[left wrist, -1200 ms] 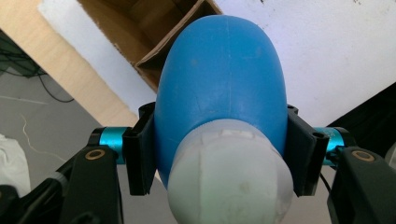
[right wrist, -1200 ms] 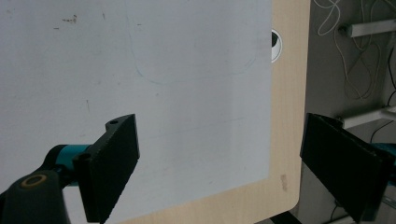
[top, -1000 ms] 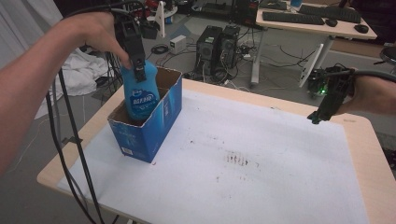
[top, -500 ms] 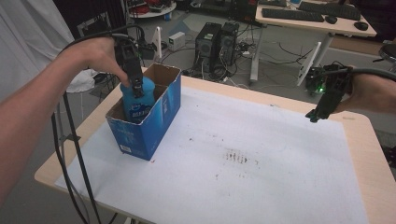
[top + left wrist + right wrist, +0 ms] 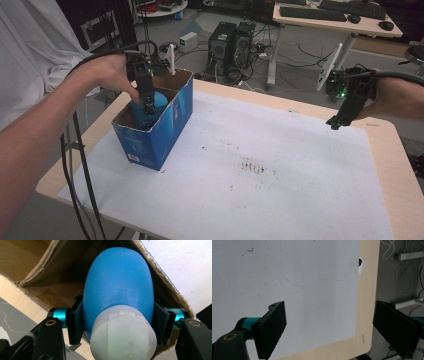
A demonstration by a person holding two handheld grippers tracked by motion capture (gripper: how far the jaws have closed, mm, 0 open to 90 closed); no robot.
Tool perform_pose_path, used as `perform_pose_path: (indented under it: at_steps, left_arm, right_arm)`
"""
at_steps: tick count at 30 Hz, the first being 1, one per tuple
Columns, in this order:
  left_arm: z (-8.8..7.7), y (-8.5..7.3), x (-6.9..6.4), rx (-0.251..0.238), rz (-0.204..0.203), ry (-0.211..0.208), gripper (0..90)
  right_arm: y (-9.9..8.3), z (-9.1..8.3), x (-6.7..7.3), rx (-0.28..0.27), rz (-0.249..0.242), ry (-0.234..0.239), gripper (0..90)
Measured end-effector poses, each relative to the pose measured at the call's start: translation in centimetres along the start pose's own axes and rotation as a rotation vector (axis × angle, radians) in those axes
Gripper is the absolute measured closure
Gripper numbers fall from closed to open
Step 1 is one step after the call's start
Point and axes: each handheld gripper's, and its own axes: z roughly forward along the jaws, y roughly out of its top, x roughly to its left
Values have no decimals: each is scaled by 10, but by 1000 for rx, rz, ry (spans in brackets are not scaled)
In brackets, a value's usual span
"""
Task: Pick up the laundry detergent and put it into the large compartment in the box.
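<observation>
A blue bottle (image 5: 161,101) with a pale grey cap (image 5: 123,336) stands cap-up inside an open blue cardboard box (image 5: 167,131) at the table's left. My left gripper (image 5: 148,107) reaches down into the box and is shut on the bottle's neck just below the cap. In the left gripper view the black pads (image 5: 75,322) press both sides of the blue bottle (image 5: 117,282). My right gripper (image 5: 340,118) hangs over the table's far right edge, jaws wide apart. In the right gripper view the right gripper (image 5: 333,328) has nothing between its fingers.
A white mat (image 5: 260,170) with small dark specks covers most of the wooden table (image 5: 395,165). The box's brown inner walls (image 5: 47,267) stand close around the bottle. Beyond the table's far edge are computer towers (image 5: 232,45), cables and another desk.
My left gripper has sunk with the bottle, from above the box's rim down into the box. The right gripper has stayed where it was.
</observation>
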Motion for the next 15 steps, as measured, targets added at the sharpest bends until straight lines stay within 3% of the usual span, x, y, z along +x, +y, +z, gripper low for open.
perform_pose_path:
  at_steps: [15]
  left_arm:
    - [16,-5,0,-3,30,17,379]
  right_arm:
    - [1,1,0,-2,-3,0,110]
